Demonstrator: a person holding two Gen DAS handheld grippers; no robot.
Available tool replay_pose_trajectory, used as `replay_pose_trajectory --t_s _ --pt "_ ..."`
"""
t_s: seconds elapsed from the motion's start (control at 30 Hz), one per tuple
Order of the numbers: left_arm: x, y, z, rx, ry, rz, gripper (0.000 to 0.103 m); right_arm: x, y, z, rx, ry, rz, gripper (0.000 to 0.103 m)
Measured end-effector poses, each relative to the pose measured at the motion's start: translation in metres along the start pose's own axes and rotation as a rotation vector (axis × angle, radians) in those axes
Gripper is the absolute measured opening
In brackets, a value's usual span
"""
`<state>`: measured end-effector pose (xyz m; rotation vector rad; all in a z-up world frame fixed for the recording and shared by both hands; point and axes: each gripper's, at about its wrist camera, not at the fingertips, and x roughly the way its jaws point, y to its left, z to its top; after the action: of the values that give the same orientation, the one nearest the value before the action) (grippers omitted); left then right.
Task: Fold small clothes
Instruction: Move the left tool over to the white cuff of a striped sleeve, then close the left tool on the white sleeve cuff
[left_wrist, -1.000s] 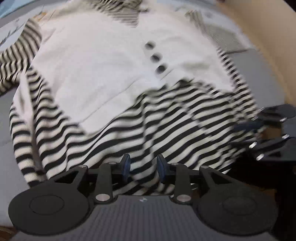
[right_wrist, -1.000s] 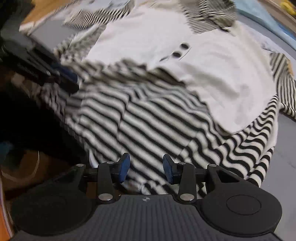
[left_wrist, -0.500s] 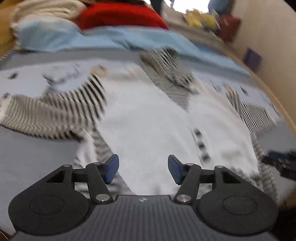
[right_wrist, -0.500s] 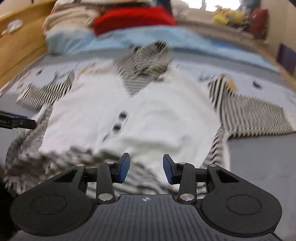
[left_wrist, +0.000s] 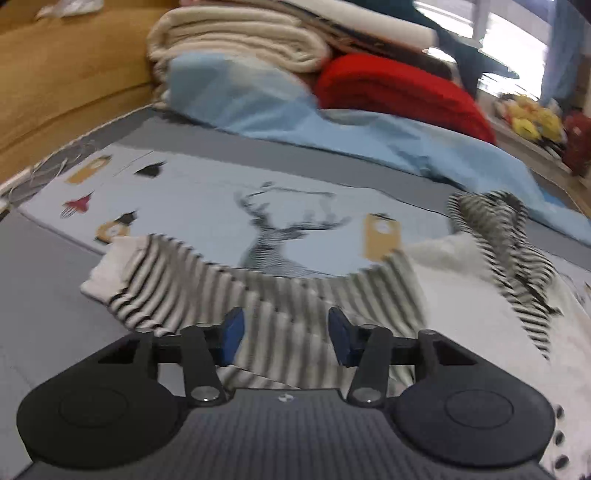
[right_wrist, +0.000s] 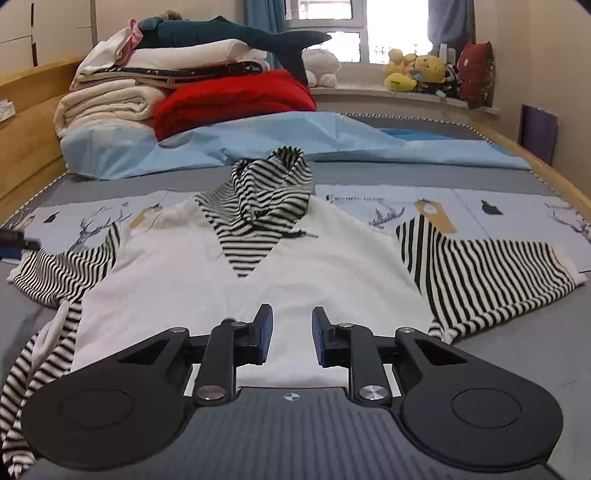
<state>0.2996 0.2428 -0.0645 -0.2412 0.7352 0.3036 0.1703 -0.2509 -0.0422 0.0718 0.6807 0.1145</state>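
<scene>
A small white top (right_wrist: 295, 273) with black-and-white striped sleeves and a striped hood (right_wrist: 266, 192) lies spread face up on the bed. My right gripper (right_wrist: 291, 336) hovers over the lower white body. Its jaws are closing, with only flat fabric beneath them and nothing pinched. The right sleeve (right_wrist: 480, 273) stretches out to the right. My left gripper (left_wrist: 286, 338) hangs over the left sleeve (left_wrist: 258, 295), near its cuff (left_wrist: 107, 273). Its jaws are closing, and the pads show no grip on the cloth. The left gripper's tip (right_wrist: 14, 240) shows at the right wrist view's left edge.
A light blue sheet (right_wrist: 332, 136) lies bunched behind the top. Behind it sit folded cream blankets (right_wrist: 110, 103) and a red one (right_wrist: 236, 99). A wooden bed frame (right_wrist: 26, 140) runs along the left, and plush toys (right_wrist: 417, 74) sit on the window sill. The bed cover has a deer print (left_wrist: 280, 221).
Both views swung up from the striped hem towards the head of the bed. The left gripper moved left over the sleeve, its jaws widening then narrowing. The right jaws narrowed.
</scene>
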Motion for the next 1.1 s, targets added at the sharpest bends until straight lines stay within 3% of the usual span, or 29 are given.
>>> replay_pose_trajectory --t_s 0.2,0.33,0.53,0.57,0.63,0.67,0.7,0.73,0.77,0.83,0.97,1.1 --pt "0.027 0.083 0.004 -0.243 0.015 0.062 0.044 0.007 0.015 0.017 -0.062 -0.06 -0.046 0.024" --pt "0.045 0.127 0.006 -0.367 0.024 0.118 0.045 0.026 0.03 0.035 -0.106 -0.004 -0.004 0.024" --pt "0.063 0.171 0.0 -0.575 0.067 0.159 0.054 0.062 0.065 0.078 -0.122 -0.029 0.081 0.026" --pt "0.066 0.174 -0.002 -0.548 0.028 0.119 0.054 0.071 0.07 0.083 -0.125 -0.024 0.089 0.026" --pt "0.068 0.172 -0.002 -0.525 0.012 0.117 0.054 0.088 0.079 0.088 -0.135 -0.013 0.092 0.026" --pt "0.069 0.169 -0.001 -0.495 0.007 0.126 0.048 0.096 0.082 0.088 -0.141 -0.009 0.087 0.026" --pt "0.07 0.166 0.0 -0.467 0.009 0.135 0.039 0.103 0.084 0.086 -0.14 -0.001 0.079 0.026" --pt "0.072 0.163 0.001 -0.446 0.017 0.151 0.013 0.109 0.084 0.083 -0.132 0.011 0.071 0.026" --pt "0.072 0.163 0.002 -0.432 0.032 0.17 0.006 0.113 0.083 0.08 -0.12 0.024 0.068 0.026" --pt "0.069 0.164 0.006 -0.451 0.016 0.209 0.005 0.122 0.077 0.071 -0.083 0.071 0.056 0.026" --pt "0.026 0.141 0.035 -0.424 -0.105 0.342 0.005 0.134 0.063 0.068 0.019 0.148 0.041 0.026" --pt "-0.012 0.093 0.055 -0.357 -0.199 0.344 0.005 0.132 0.051 0.07 0.033 0.145 0.011 0.026"
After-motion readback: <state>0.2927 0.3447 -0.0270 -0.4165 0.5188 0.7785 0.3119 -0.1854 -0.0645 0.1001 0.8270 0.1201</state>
